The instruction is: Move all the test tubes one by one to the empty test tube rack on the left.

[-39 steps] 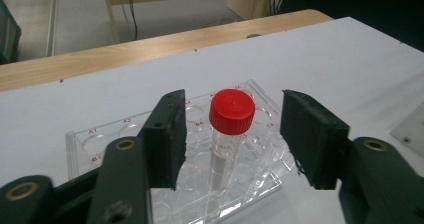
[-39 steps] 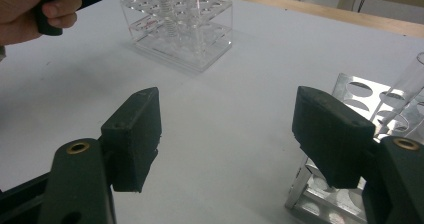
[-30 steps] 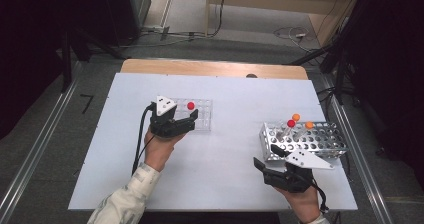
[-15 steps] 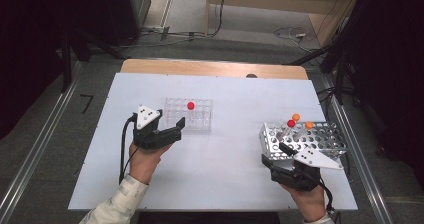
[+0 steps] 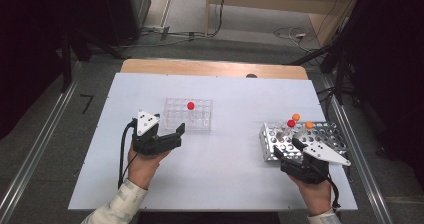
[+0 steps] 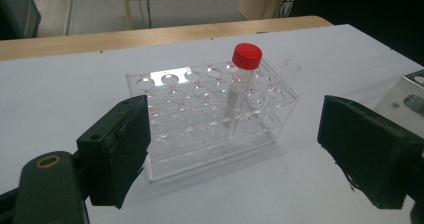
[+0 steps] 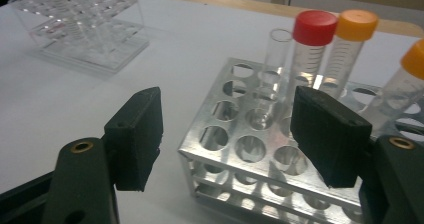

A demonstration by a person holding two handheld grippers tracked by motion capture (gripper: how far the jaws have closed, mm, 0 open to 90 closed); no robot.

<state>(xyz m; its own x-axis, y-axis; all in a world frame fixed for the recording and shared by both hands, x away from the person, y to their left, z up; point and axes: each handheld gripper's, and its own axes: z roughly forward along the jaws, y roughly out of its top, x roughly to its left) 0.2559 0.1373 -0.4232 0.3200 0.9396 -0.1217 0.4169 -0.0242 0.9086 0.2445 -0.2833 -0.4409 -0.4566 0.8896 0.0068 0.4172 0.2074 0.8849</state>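
Two racks are set on the worktop [image 5: 220, 184]: a clear rack [image 5: 188, 115] w/ one red-capped tube [image 6: 239, 86] stood up in it, long side up-down & cap on top, and a metal rack [image 5: 305, 140] on the right w/ more tubes. The left gripper [image 5: 176, 133] has been pulled back from the clear rack & its jaws have just been opened more, nothing between them, so that tube looks dropped off. The right gripper [image 7: 227, 134] is held open & empty by the metal rack, prob. for the next tube.
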